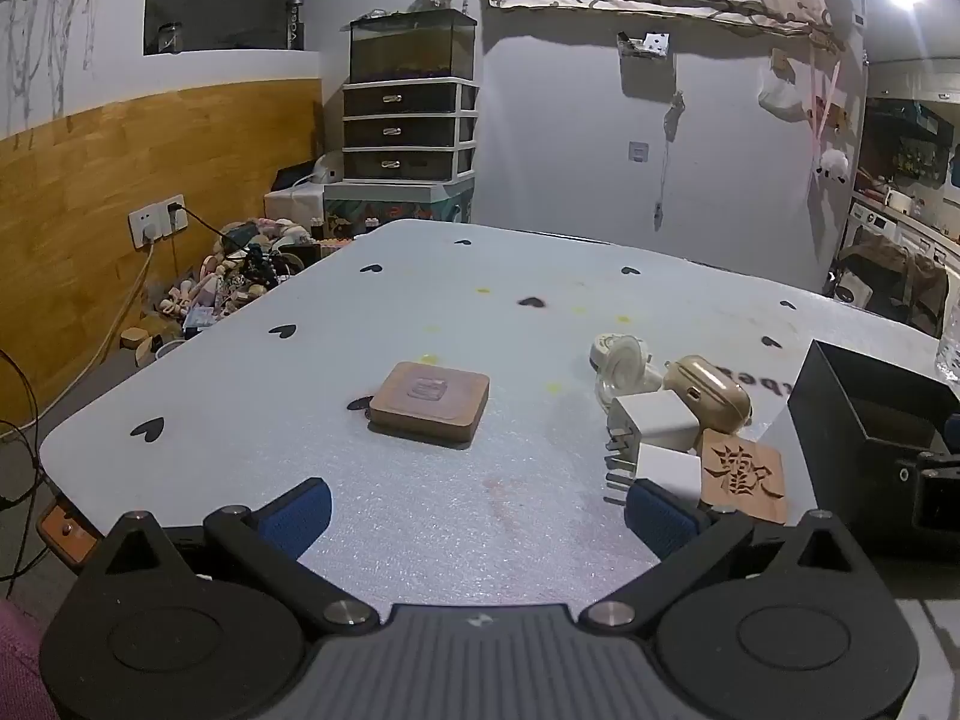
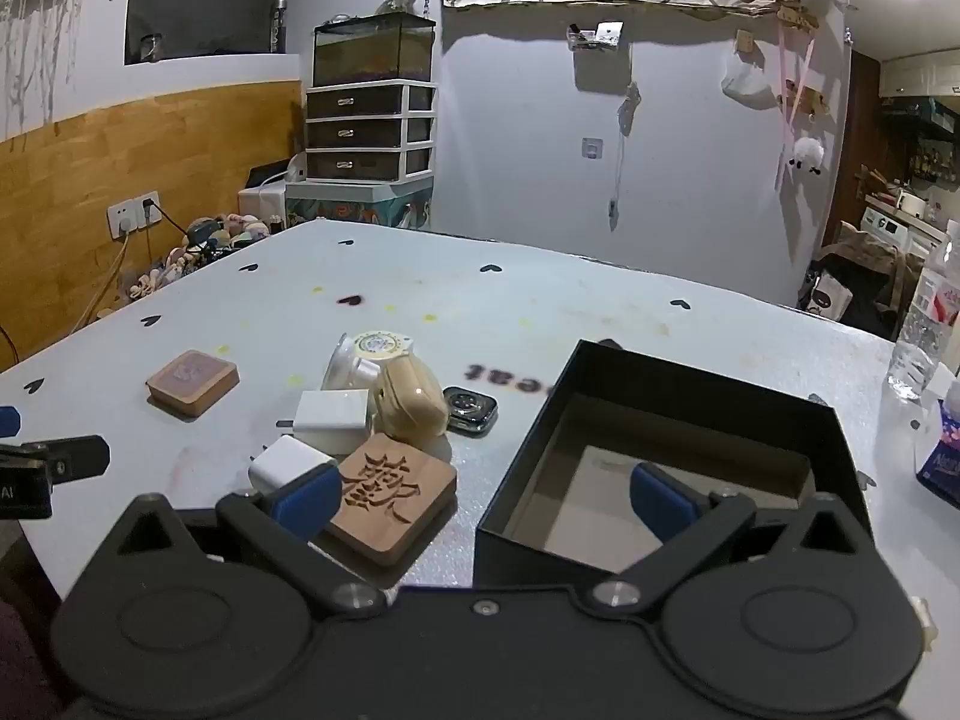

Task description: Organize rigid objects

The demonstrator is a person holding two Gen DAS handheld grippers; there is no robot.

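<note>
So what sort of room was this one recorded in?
Probably a lived-in home room: a white plastic drawer tower topped by a glass tank, a heap of soft toys on the floor, and a white washing machine beyond.

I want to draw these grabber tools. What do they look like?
Both look alike. The left gripper and right gripper each have a black plastic body with two round discs, black link arms with silver pins, and two fingers with blue pads. The left one's middle is ribbed grey with a tiny logo. No sleeves or cables show.
</note>
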